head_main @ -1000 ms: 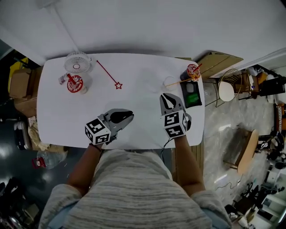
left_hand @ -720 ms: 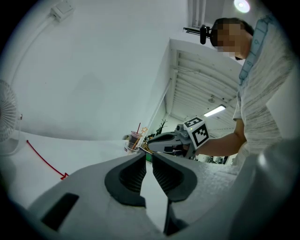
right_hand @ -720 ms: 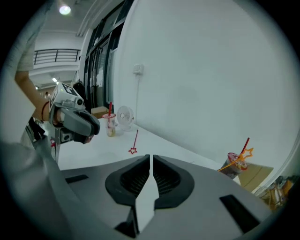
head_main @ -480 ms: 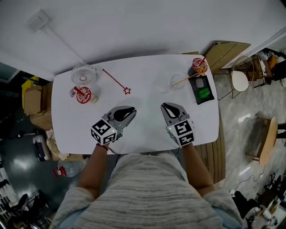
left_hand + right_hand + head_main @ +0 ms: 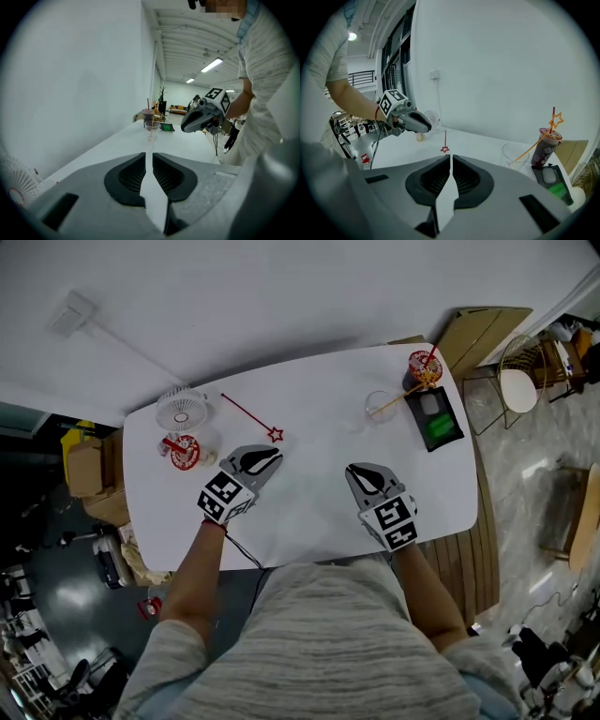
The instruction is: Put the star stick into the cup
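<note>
The red star stick (image 5: 249,415) lies flat on the white counter (image 5: 319,517). Its star end points toward the left tool (image 5: 269,457), just beyond that tool's tips and apart from them. The right tool (image 5: 359,470) is well apart from the stick and nearer the clear cup (image 5: 380,407), which stands toward the counter's far right.

The stick is a thin straight rod ending in a small outlined five-point star. The cup is a see-through tumbler with a thin orange stick (image 5: 398,399) leaning in it. Behind it stands a dark red lidded cup (image 5: 425,367), beside a black slab with a green patch (image 5: 438,420) — possibly a phone, too small to tell. At the far left are a small round white fan (image 5: 180,409) and a red-topped cup (image 5: 185,452). The counter is smooth and matte.

Both tools have grey bodies and ribbed black pads — each has its jaws drawn together to a thin slit, with nothing gripped between them.
</note>
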{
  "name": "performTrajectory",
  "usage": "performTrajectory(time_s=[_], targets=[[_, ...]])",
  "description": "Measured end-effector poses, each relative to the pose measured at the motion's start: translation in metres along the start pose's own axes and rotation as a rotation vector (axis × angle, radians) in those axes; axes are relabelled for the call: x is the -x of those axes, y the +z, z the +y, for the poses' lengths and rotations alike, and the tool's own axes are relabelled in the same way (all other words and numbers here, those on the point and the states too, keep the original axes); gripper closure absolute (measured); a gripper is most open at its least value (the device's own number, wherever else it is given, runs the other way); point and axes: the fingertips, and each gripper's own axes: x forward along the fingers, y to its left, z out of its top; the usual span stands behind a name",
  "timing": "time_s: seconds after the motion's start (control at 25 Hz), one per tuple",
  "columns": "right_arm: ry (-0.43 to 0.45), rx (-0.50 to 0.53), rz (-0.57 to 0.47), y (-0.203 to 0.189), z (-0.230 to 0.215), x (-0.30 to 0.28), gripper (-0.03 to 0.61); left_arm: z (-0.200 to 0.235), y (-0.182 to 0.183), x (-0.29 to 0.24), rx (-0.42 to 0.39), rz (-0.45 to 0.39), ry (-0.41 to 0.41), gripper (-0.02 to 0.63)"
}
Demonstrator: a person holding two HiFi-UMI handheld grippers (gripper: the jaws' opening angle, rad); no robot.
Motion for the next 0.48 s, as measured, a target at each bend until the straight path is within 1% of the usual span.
performTrajectory(time_s=[0.12,0.28,0.36,0.48], targets=[[0.005,0.002,0.005,-0.002,0.000,-0.003,0.566,0.010,-0.005,-0.007,-0.061,0.071,-0.014,0.575],[0.013,-0.012,0.006,-0.006,0.001,-0.005,0.566,0.027,-0.018,-0.017,-0.196,0.201,-0.012,0.575],[0.016,-0.017,0.011,-0.008,0.000,-0.007,0.566,0.035,-0.028,-0.023,-0.242,0.258,-0.016,0.575],[0.020,-0.027,0.020,-0.011,-0.002,-0.010,0.566,0.044,-0.040,-0.033,-0.343,0.353,-0.051,0.575]])
